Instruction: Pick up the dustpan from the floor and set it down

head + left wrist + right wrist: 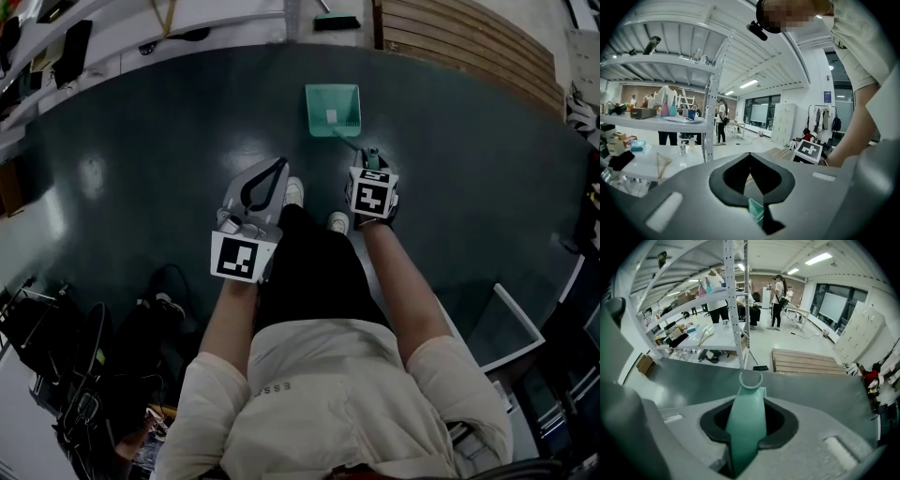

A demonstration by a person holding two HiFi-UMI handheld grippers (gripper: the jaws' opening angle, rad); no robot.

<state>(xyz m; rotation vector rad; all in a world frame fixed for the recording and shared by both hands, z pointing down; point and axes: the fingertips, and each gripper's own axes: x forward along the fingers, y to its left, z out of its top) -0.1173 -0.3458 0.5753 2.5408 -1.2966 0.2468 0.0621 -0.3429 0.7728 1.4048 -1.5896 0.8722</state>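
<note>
A teal dustpan [333,108] sits low over the dark floor ahead of the person's feet; whether it touches the floor I cannot tell. Its thin handle [345,139] runs back to my right gripper [371,156], which is shut on it. In the right gripper view the teal handle [746,427] passes between the jaws, and its hang ring [751,380] sticks out past my right gripper [748,401]. My left gripper [279,164] hovers to the left of the pan, shut and empty. In the left gripper view, a sliver of the teal pan [756,211] shows below my left gripper [750,154].
White shelving [103,37] lines the far left, and a wooden pallet [469,37] lies at the far right. A black object [336,21] lies beyond the pan. The person's shoes [293,190] stand between the grippers. A white frame [511,328] is at right, cables and gear [84,347] at near left.
</note>
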